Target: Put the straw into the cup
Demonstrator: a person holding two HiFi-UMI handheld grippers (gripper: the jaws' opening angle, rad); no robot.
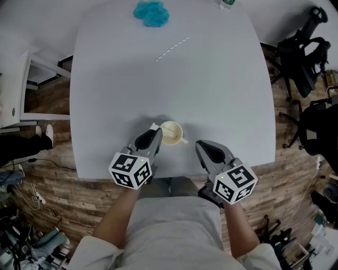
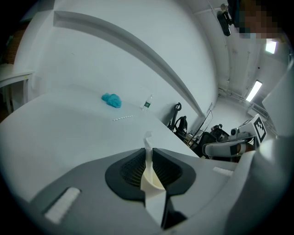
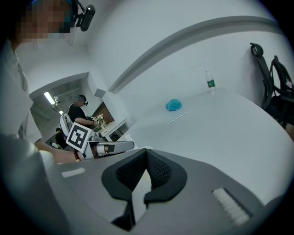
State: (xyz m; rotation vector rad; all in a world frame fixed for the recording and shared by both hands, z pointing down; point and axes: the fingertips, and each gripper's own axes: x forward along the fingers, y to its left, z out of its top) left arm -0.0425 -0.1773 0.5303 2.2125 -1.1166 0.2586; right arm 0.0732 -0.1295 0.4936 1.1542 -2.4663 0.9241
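Observation:
A cream cup with a small handle stands near the white table's front edge. My left gripper is shut on its left wall; in the left gripper view the cup's wall is pinched between the pads, with my left gripper pointing across the table. The white straw lies loose far back on the table, and it also shows as a small straw and straw. My right gripper rests to the right of the cup, shut with nothing in it; right gripper.
A blue cloth lies at the table's far edge, with a water bottle to its right. Black office chairs stand off the table's right side. A white shelf is at the left.

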